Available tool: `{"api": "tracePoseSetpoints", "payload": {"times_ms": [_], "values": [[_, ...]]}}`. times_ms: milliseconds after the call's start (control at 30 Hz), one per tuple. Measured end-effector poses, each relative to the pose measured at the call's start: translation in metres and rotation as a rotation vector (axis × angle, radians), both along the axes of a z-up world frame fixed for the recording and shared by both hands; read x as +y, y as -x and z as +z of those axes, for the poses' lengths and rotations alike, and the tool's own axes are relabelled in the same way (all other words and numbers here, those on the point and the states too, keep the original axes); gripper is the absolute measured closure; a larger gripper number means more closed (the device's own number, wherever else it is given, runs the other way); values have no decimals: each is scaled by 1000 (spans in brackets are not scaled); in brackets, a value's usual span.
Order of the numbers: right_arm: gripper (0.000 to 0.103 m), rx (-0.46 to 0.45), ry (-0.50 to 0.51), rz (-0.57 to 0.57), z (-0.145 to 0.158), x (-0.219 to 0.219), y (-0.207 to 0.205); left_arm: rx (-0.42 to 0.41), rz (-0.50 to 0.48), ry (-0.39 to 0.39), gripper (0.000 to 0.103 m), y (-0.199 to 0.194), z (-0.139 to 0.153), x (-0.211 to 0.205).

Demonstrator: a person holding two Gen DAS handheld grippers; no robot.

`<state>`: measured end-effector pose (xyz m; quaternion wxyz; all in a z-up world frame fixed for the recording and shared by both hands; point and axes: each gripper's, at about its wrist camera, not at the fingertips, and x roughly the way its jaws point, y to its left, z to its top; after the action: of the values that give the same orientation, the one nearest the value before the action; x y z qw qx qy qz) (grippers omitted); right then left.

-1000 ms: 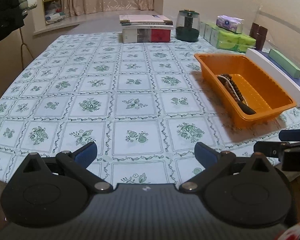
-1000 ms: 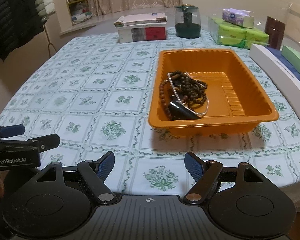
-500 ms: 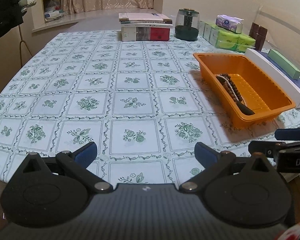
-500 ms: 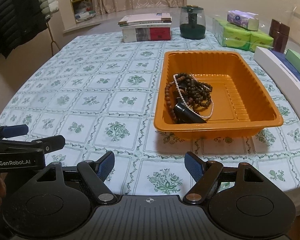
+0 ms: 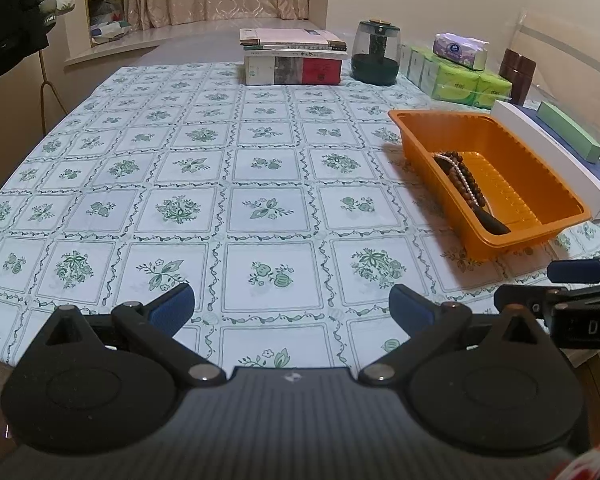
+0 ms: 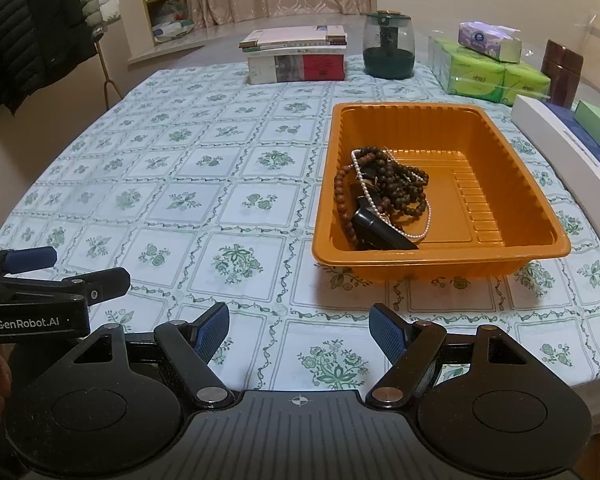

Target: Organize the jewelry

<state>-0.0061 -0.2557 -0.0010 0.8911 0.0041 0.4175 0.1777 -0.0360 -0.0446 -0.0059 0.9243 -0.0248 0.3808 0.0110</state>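
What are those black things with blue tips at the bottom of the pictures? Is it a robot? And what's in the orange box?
It is not a robot. A person holds a grabbing tool in each hand, and each tool has a small camera looking forward along its two fingers. So one picture is seen from the left gripper and the other from the right gripper. The blue tips are soft pads for pinching. Both grippers are open and hold nothing.

They hover near the edge of a table with a flowery cloth. The orange tray holds tangled jewelry: brown bead strings, a white pearl necklace and something black, maybe a watch or band. At the far side stand books, a dark green jar and tissue packs.
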Motion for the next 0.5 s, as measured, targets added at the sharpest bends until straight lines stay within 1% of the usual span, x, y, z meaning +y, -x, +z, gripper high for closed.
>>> {"api": "tracePoseSetpoints", "payload": {"times_ms": [500], "values": [[26,-2,-1,1,1,1,1,-5,-4,-2,0,1,2,-2]]}}
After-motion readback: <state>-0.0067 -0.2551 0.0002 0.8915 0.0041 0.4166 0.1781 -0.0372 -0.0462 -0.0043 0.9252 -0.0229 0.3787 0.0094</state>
